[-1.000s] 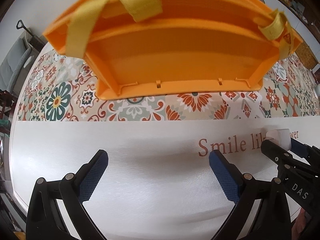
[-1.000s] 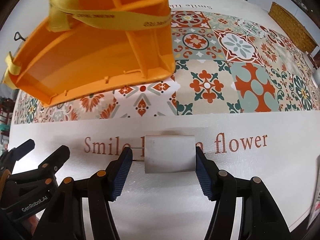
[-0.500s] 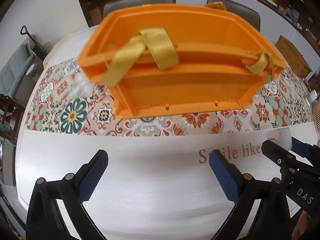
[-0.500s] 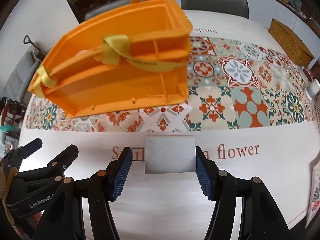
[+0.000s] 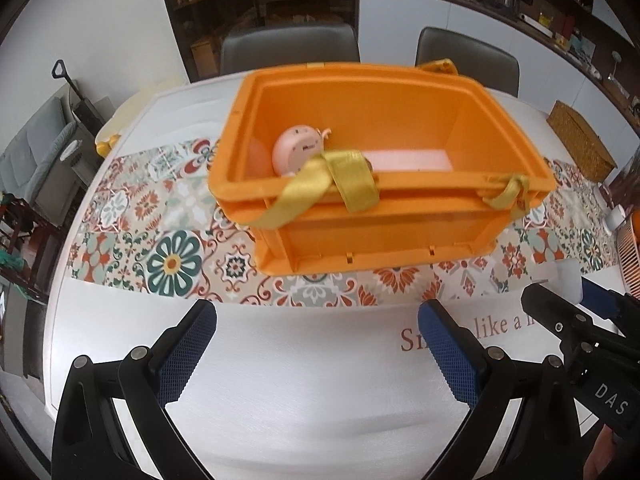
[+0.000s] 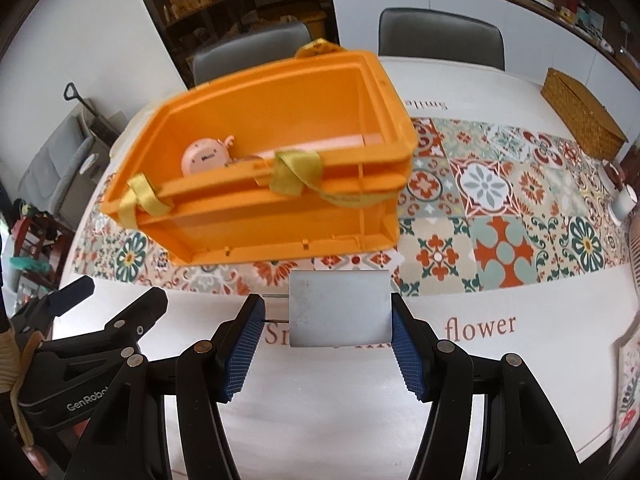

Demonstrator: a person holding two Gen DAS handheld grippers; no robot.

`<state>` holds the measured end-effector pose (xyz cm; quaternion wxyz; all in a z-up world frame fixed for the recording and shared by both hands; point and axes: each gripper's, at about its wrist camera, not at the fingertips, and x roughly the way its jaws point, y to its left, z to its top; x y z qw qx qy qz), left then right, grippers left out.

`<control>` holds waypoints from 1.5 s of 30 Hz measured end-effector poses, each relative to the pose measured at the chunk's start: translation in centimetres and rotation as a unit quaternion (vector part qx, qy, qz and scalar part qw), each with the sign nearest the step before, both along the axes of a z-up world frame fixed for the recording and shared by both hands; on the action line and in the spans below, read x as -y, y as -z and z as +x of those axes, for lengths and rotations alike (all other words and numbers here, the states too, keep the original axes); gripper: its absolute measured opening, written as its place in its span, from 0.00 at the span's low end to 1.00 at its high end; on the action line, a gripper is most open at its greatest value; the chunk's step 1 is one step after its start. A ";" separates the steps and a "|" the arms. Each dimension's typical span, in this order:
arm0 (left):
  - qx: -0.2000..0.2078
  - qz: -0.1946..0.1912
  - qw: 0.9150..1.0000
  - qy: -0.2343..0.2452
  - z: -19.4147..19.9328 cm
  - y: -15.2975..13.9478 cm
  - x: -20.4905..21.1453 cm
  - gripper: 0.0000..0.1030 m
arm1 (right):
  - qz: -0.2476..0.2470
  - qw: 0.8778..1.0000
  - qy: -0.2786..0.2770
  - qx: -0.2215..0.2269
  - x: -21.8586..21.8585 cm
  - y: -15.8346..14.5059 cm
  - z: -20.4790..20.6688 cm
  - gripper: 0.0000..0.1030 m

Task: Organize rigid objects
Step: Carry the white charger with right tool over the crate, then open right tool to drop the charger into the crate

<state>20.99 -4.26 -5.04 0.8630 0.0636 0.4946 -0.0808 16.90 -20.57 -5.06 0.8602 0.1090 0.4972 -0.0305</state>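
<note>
Right tongs [image 6: 324, 344]: narrowed around a pale grey block [image 6: 339, 308] — the right pad touches its side, while a sliver of gap shows at the left pad, where a thin pin sticks out of the block.
Left tongs [image 5: 316, 350]: spread wide, nothing between the blue pads, hovering over the white strip of the tabletop [image 5: 280, 380].
Pale grey block: held above the printed "Smile like a flower" lettering [image 6: 480, 326], just in front of the crate.
Orange crate [image 5: 380, 184]: sits on the patterned tile runner [image 5: 172, 256], open top facing both cameras, a yellow strap [image 5: 332, 184] draped over its near rim.
Inside the crate: a round pink gadget [image 5: 298, 150] leans at the left end — beside it a flat pink slab [image 5: 408, 160] lies along the floor.
Far edge: a woven basket [image 6: 582, 112] at the right, two grey chairs [image 5: 288, 50] behind the tabletop.
</note>
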 end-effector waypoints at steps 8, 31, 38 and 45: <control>0.023 -0.010 1.000 -0.004 0.1 -2.1 -1.0 1.00 | 0.001 1.000 -0.007 0.020 -0.7 -2.1 0.0 0.60; 0.070 -0.019 0.997 -0.028 3.9 -5.9 -2.7 1.00 | -0.004 0.997 -0.020 0.078 -1.5 -6.5 4.0 0.60; 0.075 -0.020 0.996 -0.035 5.8 -6.2 -2.9 1.00 | -0.008 0.996 -0.025 0.084 -1.7 -6.7 6.3 0.60; 0.072 -0.014 0.997 -0.037 7.7 -5.7 -2.6 1.00 | -0.012 0.996 -0.028 0.079 -1.6 -6.0 9.0 0.60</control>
